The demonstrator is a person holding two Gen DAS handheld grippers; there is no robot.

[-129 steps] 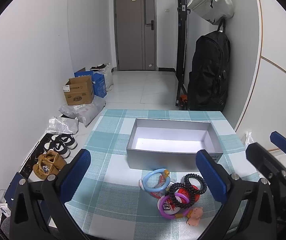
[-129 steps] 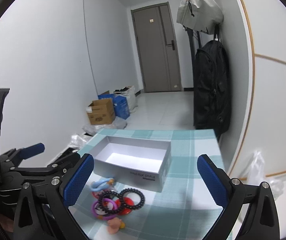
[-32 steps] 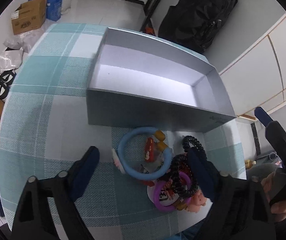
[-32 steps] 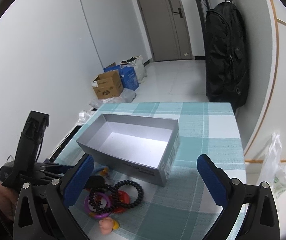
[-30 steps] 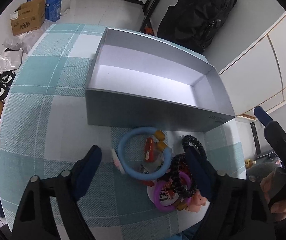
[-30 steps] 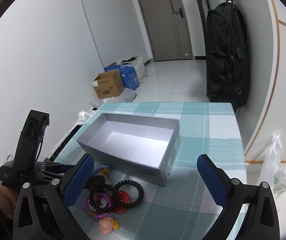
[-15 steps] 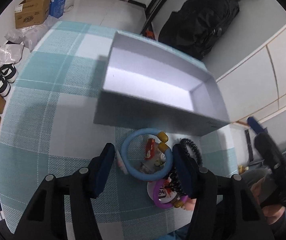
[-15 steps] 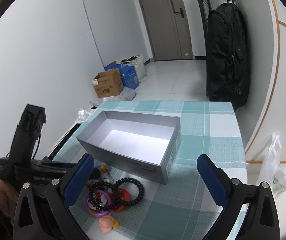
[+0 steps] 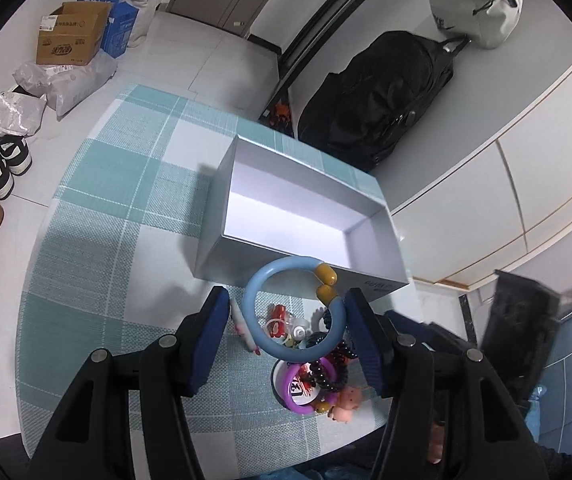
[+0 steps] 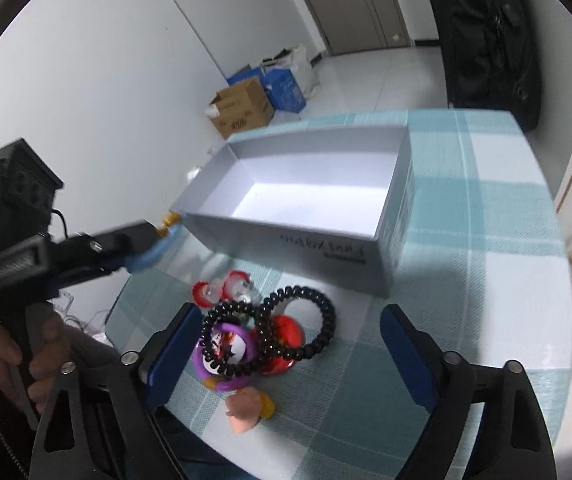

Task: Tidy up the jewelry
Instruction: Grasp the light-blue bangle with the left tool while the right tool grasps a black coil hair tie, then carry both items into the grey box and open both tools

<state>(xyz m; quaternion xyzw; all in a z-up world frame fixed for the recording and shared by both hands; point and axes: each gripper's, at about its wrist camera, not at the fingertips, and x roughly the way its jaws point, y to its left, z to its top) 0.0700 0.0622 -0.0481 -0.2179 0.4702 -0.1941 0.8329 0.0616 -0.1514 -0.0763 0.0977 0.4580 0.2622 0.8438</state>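
Observation:
My left gripper (image 9: 287, 334) is shut on a light blue bracelet (image 9: 260, 288) with two yellow beads, lifted off the checked table near the front wall of the open grey box (image 9: 286, 184). In the right wrist view the left gripper (image 10: 134, 256) holds that bracelet (image 10: 158, 250) by the box's (image 10: 365, 256) left front corner. My right gripper (image 10: 286, 344) is open over the pile: two black coil bands (image 10: 317, 344), a purple ring (image 10: 202, 364), red pieces (image 10: 289, 334) and a pink charm (image 10: 246, 406).
The teal checked tablecloth (image 9: 98, 248) covers the table; its front edge is close below the pile. On the floor to the left are shoes (image 9: 2, 164), bags and a cardboard box (image 9: 68, 40). A black backpack (image 9: 381, 92) hangs behind the table.
My left gripper closed on the blue bracelet and lifted it off the pile toward the box. My right gripper came down and forward over the remaining pile.

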